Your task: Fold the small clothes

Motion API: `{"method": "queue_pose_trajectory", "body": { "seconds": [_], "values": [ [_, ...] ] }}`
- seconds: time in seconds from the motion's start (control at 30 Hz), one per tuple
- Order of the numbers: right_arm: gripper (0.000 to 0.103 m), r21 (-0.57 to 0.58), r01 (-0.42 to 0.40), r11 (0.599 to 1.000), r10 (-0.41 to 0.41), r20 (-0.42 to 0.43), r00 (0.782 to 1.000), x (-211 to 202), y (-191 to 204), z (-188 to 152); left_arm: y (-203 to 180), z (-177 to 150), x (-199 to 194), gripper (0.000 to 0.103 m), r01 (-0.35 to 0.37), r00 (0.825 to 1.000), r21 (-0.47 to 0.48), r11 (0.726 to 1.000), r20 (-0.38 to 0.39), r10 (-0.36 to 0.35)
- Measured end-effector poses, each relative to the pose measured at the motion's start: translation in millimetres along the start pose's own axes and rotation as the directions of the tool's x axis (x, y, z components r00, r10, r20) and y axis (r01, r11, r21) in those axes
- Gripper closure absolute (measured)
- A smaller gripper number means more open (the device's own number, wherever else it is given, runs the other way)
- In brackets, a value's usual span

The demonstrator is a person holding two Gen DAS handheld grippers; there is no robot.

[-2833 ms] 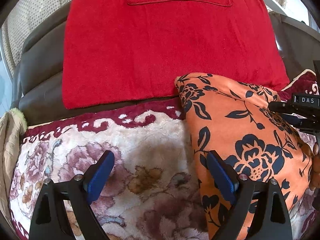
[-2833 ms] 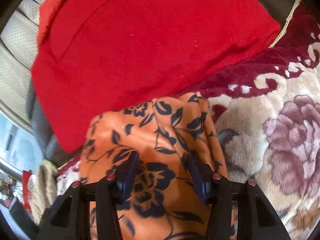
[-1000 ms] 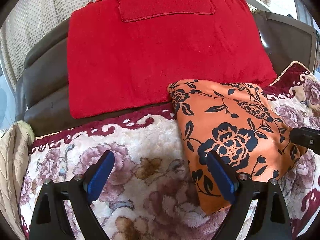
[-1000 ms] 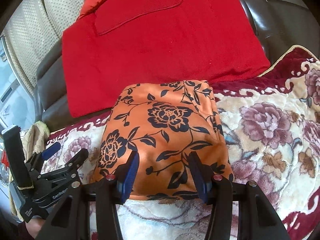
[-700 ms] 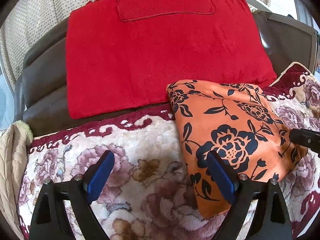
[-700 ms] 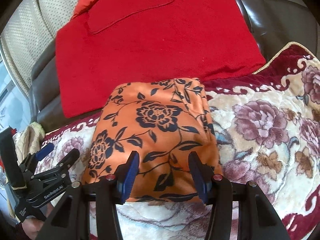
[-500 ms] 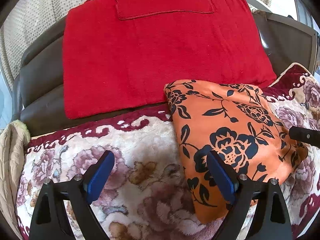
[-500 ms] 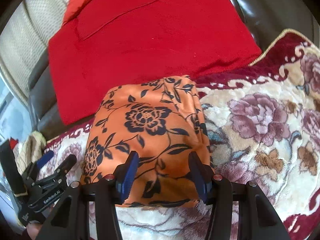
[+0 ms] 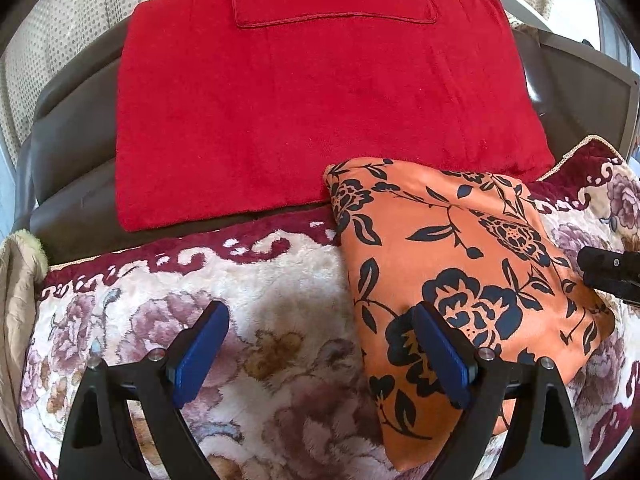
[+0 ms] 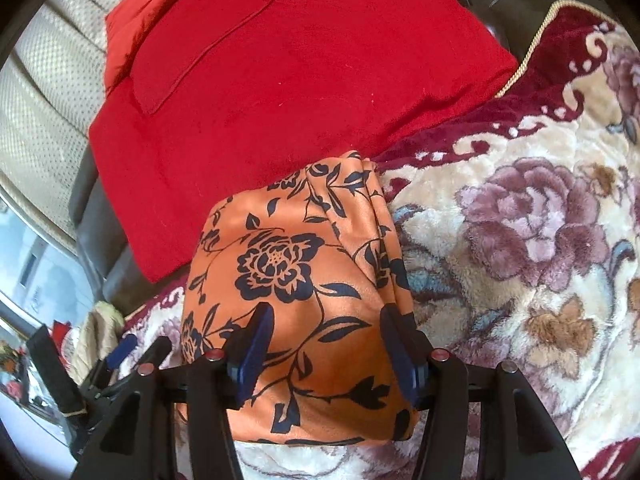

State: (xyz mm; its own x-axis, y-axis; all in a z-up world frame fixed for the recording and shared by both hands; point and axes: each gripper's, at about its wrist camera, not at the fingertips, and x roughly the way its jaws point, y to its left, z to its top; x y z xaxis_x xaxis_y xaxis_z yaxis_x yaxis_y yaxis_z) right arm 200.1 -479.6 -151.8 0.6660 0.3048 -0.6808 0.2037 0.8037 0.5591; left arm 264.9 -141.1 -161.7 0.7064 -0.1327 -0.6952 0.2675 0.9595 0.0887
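A folded orange garment with a black flower print [image 9: 460, 264] lies on the plush flowered blanket [image 9: 260, 320]; it also shows in the right wrist view [image 10: 296, 272]. Its far edge touches a red cushion [image 9: 312, 112]. My left gripper [image 9: 320, 344] is open and empty, its right finger over the garment's near left part. My right gripper [image 10: 326, 344] is open above the garment's near edge, holding nothing. The right gripper's tip shows at the right edge of the left wrist view [image 9: 612, 272], and the left gripper shows low at the left of the right wrist view [image 10: 120, 364].
The red cushion [image 10: 280, 80] leans on a dark leather sofa back [image 9: 76, 152]. A beige quilted cloth [image 9: 12, 312] lies at the left edge. A dotted curtain [image 10: 40, 92] hangs behind. The blanket [image 10: 540, 240] spreads to the right.
Both grippers have moved closer to the folded garment, the right one swinging left and tilting. The garment lies as it did. Both stay open.
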Motion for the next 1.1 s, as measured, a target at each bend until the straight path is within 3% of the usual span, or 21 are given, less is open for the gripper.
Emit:
{"method": "queue_pose_trajectory", "body": {
  "seconds": [0.33, 0.73, 0.87, 1.0, 1.1],
  "values": [
    [0.041, 0.089, -0.080, 0.993, 0.082, -0.014, 0.997, 5, -19, 6, -1, 1, 6, 0.010, 0.024, 0.999, -0.014, 1.000, -0.022, -0.025],
    [0.038, 0.114, -0.079, 0.990, 0.083, -0.035, 0.996, 12, -28, 10, -2, 0, 13, 0.010, 0.060, 0.997, -0.032, 0.998, -0.052, -0.061],
    [0.037, 0.118, -0.088, 0.989, 0.094, -0.048, 0.994, 15, -29, 10, -4, 0, 17, 0.010, 0.100, 0.992, -0.035, 0.994, -0.074, -0.103],
    [0.035, 0.131, -0.116, 0.985, 0.127, -0.081, 0.989, 23, -31, 12, -3, 1, 25, 0.010, 0.220, 0.966, -0.065, 0.973, -0.127, -0.227],
    [0.034, 0.153, -0.135, 0.979, 0.153, -0.111, 0.982, 30, -35, 12, 3, 0, 34, 0.010, 0.316, 0.927, -0.123, 0.941, -0.172, -0.334]
  ]
}}
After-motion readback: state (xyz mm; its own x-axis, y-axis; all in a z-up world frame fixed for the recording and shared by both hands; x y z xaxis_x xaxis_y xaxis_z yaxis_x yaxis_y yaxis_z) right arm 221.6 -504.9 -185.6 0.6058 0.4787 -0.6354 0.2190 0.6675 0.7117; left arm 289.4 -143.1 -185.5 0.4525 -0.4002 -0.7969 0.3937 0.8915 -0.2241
